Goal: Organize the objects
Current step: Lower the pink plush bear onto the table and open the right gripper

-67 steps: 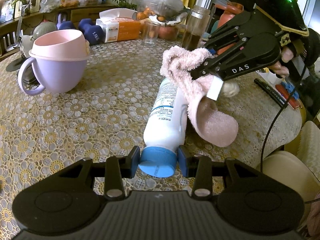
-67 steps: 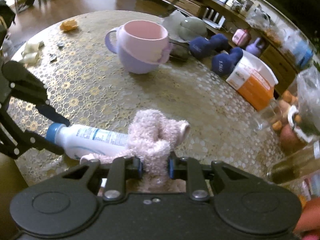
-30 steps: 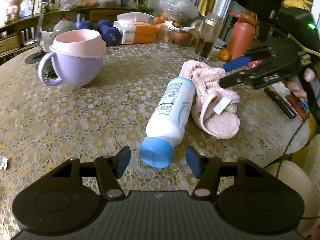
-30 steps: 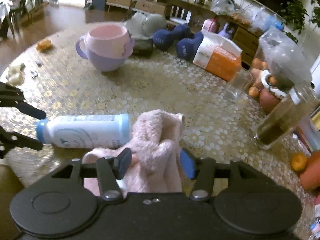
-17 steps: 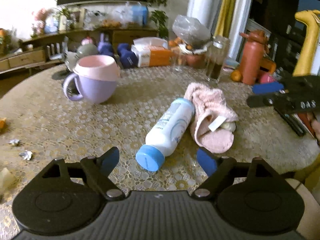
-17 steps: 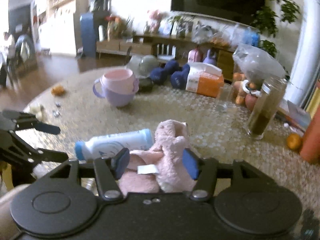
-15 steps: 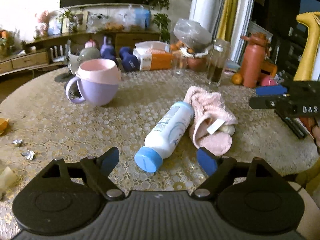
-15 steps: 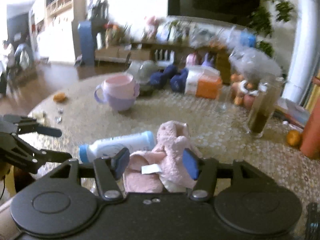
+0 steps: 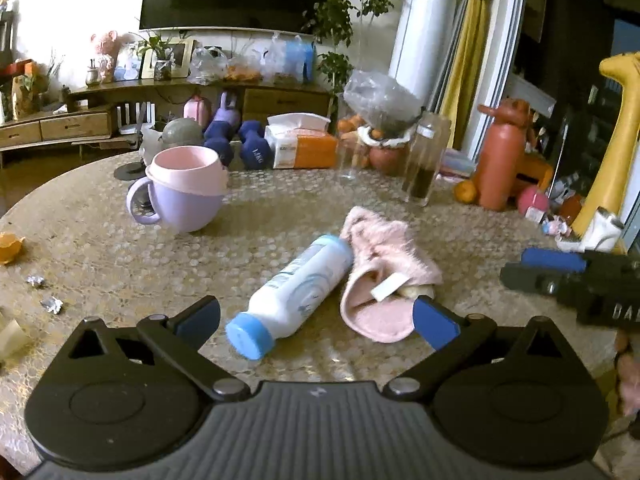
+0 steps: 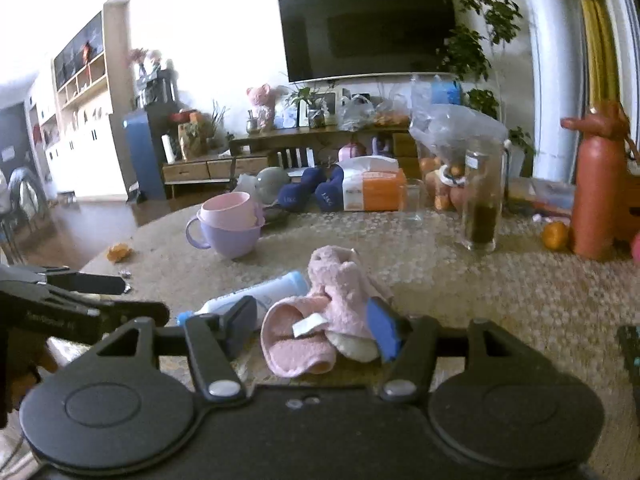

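Note:
A white bottle with a blue cap [image 9: 297, 288] lies on its side on the round table, cap toward me. A pink fluffy slipper [image 9: 384, 276] lies against its right side. Both also show in the right wrist view, the bottle [image 10: 256, 294] and the slipper [image 10: 324, 308]. My left gripper [image 9: 316, 320] is open and empty, pulled back from the bottle's cap. My right gripper [image 10: 312, 328] is open and empty, just short of the slipper. The right gripper also shows at the right edge of the left wrist view [image 9: 576, 280].
A purple mug with a pink cup in it [image 9: 184, 196] stands at the back left. Blue dumbbells [image 9: 240, 146], a tissue box [image 9: 304, 144], a glass jar [image 9: 424, 160], an orange-red bottle [image 9: 500, 160] and fruit line the far side. Scraps [image 9: 44, 292] lie at the left.
Both grippers have let go, the left of the bottle and the right of the slipper, opened wide and pulled back and up. Bottle and slipper now lie side by side on the table.

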